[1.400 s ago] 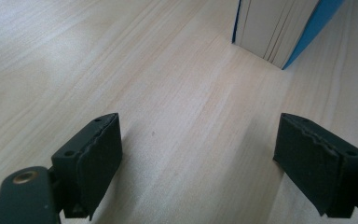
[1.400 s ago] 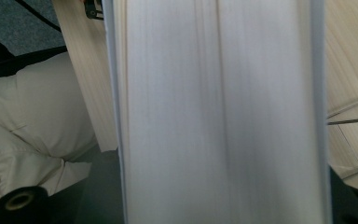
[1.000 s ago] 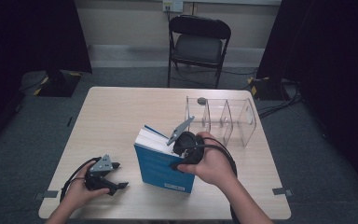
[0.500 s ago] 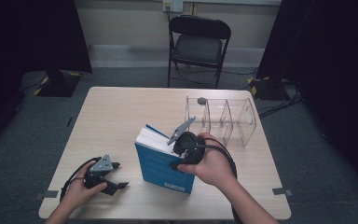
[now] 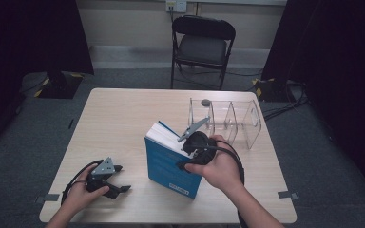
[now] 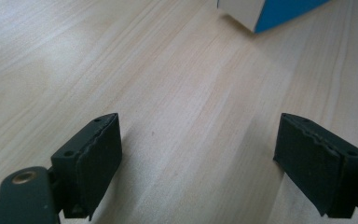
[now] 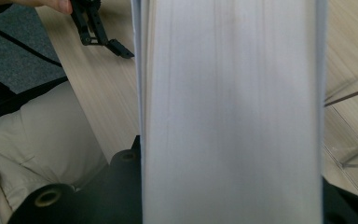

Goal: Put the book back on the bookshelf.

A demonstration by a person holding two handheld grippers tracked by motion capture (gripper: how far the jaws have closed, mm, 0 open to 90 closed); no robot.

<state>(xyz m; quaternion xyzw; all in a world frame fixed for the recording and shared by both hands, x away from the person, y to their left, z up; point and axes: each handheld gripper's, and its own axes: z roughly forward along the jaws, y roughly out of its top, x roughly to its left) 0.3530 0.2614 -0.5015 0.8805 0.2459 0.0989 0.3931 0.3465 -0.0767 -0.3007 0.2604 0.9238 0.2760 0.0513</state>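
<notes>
A blue-covered book (image 5: 168, 166) stands upright on the wooden table (image 5: 123, 118), its white page edge (image 7: 228, 112) facing my right gripper's camera. My right gripper (image 5: 190, 152) is shut on the book from its right side, and its black jaws sit on either side of the page block (image 7: 228, 200). My left gripper (image 5: 110, 183) rests low over the table near the front left, well apart from the book. It is open, with bare wood between its pads (image 6: 93, 158). A corner of the book (image 6: 270, 11) shows at the top of the left gripper view.
A clear acrylic divider rack (image 5: 228, 121) stands on the table just behind and right of the book, its edge (image 7: 349, 121) close to the right gripper. A black folding chair (image 5: 202, 42) is beyond the table. The person's trouser leg (image 7: 42, 135) is below the front edge.
</notes>
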